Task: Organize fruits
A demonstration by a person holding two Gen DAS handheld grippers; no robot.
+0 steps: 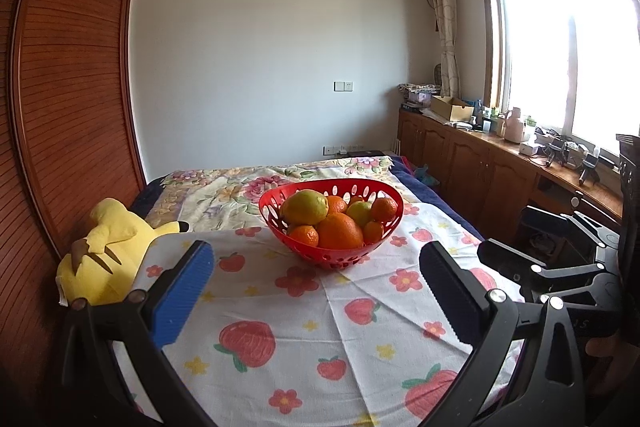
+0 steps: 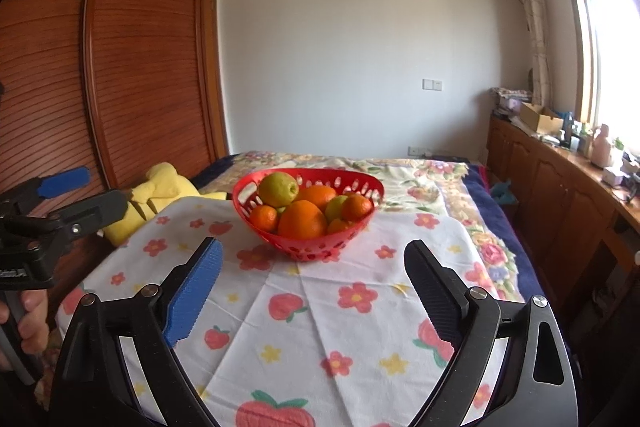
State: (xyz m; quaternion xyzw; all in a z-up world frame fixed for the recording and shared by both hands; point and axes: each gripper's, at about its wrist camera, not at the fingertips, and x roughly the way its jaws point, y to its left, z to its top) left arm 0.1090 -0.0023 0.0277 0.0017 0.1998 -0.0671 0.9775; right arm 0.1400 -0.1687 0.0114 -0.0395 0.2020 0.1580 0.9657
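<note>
A red perforated fruit basket (image 1: 304, 251) stands on the strawberry-print cloth (image 1: 320, 311); it also shows in the right wrist view (image 2: 308, 251). It holds several oranges (image 1: 340, 230) (image 2: 302, 219), small tangerines and yellow-green lemons (image 1: 305, 206) (image 2: 278, 189). My left gripper (image 1: 316, 259) is open and empty, a short way in front of the basket. My right gripper (image 2: 314, 259) is open and empty too, just before the basket. The right gripper shows at the right edge of the left wrist view (image 1: 520, 239), and the left gripper at the left edge of the right wrist view (image 2: 92, 191).
A yellow plush toy (image 1: 104, 255) (image 2: 160, 195) lies at the cloth's left edge, against a wooden wardrobe (image 1: 72, 87). The cloth lies over a floral bedspread (image 1: 240, 187). A wooden cabinet (image 1: 480, 163) with clutter runs along the right under the window.
</note>
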